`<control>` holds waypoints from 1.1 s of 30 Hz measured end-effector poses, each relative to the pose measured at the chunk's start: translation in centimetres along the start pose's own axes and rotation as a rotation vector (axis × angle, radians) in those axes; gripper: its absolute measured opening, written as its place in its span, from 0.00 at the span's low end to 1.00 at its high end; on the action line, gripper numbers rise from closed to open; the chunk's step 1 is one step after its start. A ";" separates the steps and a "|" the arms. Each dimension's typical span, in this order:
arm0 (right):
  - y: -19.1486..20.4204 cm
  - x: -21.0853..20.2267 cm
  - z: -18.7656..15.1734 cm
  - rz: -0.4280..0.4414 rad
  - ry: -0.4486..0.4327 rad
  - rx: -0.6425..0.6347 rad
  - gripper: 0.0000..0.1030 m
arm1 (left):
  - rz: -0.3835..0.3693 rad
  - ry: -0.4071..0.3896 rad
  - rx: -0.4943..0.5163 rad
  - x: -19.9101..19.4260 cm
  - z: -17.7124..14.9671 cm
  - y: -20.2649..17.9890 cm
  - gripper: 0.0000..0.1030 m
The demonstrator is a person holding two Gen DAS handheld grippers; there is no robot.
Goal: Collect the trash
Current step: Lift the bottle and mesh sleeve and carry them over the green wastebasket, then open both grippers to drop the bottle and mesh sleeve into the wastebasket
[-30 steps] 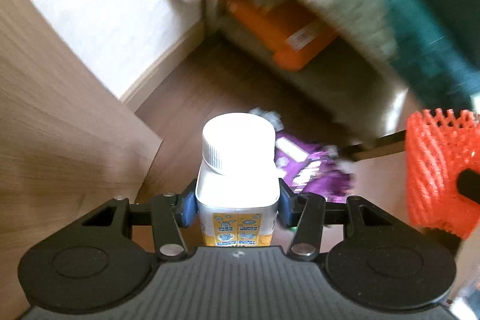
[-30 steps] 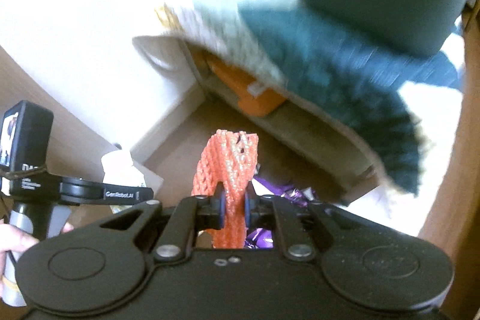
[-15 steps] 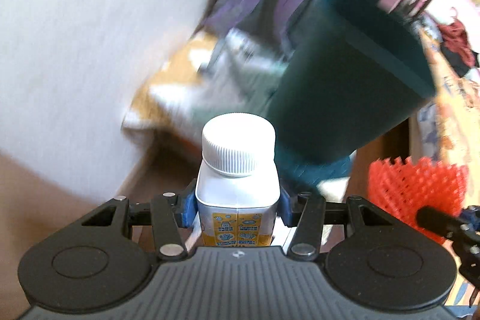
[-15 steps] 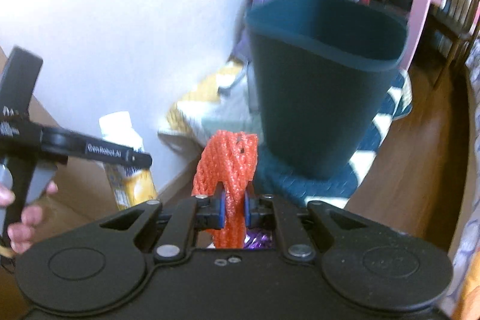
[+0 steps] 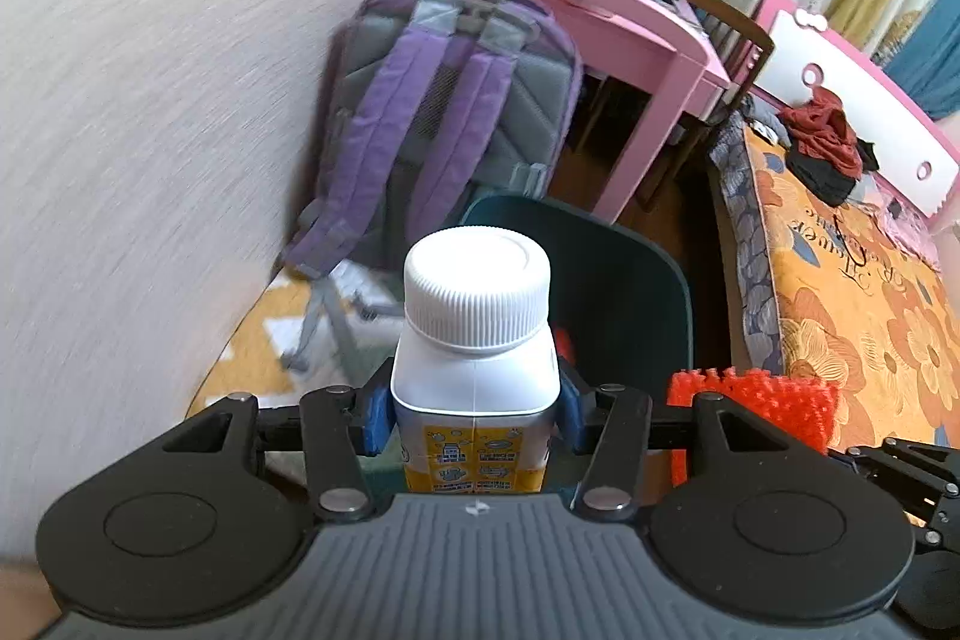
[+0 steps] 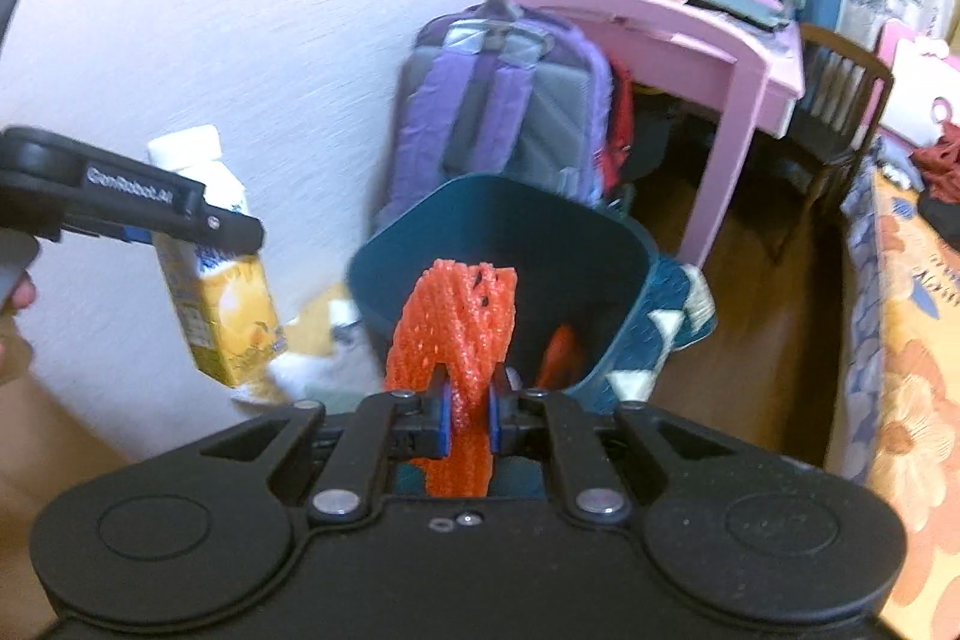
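Observation:
My left gripper (image 5: 474,415) is shut on a white and yellow drink carton (image 5: 475,370) with a white screw cap, held upright just before the dark teal trash bin (image 5: 636,292). The carton (image 6: 216,280) and the left gripper (image 6: 180,220) also show at the left of the right wrist view. My right gripper (image 6: 467,421) is shut on an orange foam net (image 6: 456,334), held over the near rim of the bin (image 6: 606,244). The net (image 5: 762,400) also shows at the right of the left wrist view. Something orange (image 6: 561,352) lies inside the bin.
A purple and grey backpack (image 5: 444,112) leans on the white wall behind the bin. A pink desk (image 6: 678,40) and a dark chair (image 6: 840,100) stand beyond it. A bed with an orange floral cover (image 5: 858,316) is on the right. A patterned rug (image 6: 684,304) lies under the bin.
Both grippers have swung up from the floor under the furniture to the trash bin, still holding the carton and the net. The bin's opening now faces both cameras from close by.

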State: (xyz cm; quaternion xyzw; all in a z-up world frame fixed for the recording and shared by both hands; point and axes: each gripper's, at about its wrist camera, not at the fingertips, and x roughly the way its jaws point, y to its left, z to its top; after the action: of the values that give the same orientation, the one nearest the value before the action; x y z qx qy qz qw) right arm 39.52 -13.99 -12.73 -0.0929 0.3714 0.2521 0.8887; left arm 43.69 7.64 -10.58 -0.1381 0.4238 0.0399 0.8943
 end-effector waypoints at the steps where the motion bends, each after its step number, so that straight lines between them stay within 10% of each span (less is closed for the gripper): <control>1: -0.4 0.5 0.5 -0.013 -0.001 -0.002 0.10 | 0.001 0.001 0.012 0.6 0.7 -0.6 0.49; 33: -1.6 14.2 1.4 -0.054 0.229 -0.086 0.23 | 0.069 0.319 0.207 18.7 -0.8 -6.3 0.52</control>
State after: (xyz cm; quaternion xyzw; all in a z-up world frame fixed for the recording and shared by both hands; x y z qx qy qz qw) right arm 49.71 -9.49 -21.84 -0.1692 0.4564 0.2315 0.8423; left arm 56.19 0.57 -24.06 -0.0354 0.5665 0.0041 0.8233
